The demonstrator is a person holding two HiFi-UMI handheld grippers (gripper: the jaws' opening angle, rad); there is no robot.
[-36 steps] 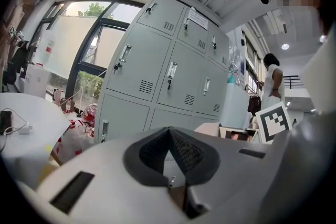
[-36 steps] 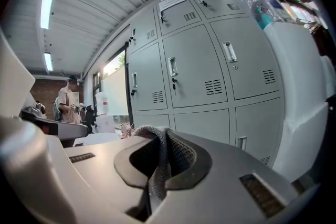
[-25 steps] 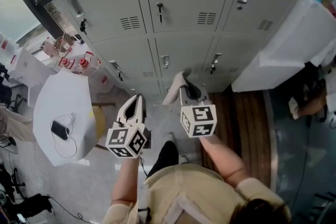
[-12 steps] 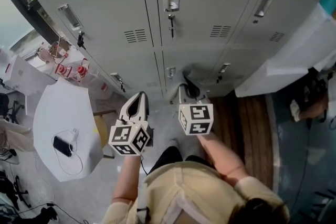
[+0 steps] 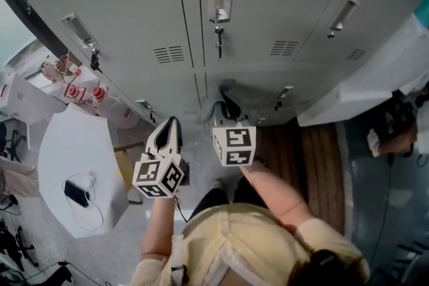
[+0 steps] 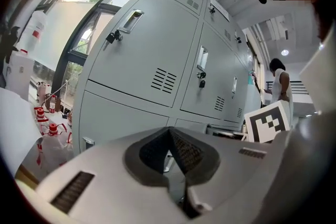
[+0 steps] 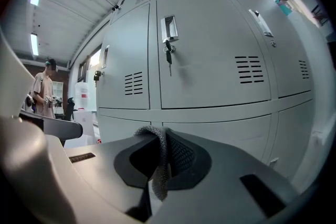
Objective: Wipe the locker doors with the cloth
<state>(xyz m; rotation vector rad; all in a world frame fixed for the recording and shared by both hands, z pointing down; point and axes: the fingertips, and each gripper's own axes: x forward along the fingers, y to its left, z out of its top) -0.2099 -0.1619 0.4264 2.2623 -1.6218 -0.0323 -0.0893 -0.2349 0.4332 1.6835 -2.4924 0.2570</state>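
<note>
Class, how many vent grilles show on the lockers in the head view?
3: the left vent grille, the middle vent grille, the right vent grille. Others may be hidden.

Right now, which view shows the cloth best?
Right gripper view: the cloth sits pinched in the right hand-held gripper, close up. The head view shows only a grey scrap past it; the left gripper view shows none.

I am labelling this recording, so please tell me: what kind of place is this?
Probably a workplace locker room: stacked grey lockers, a white table with a phone, a big window.
</note>
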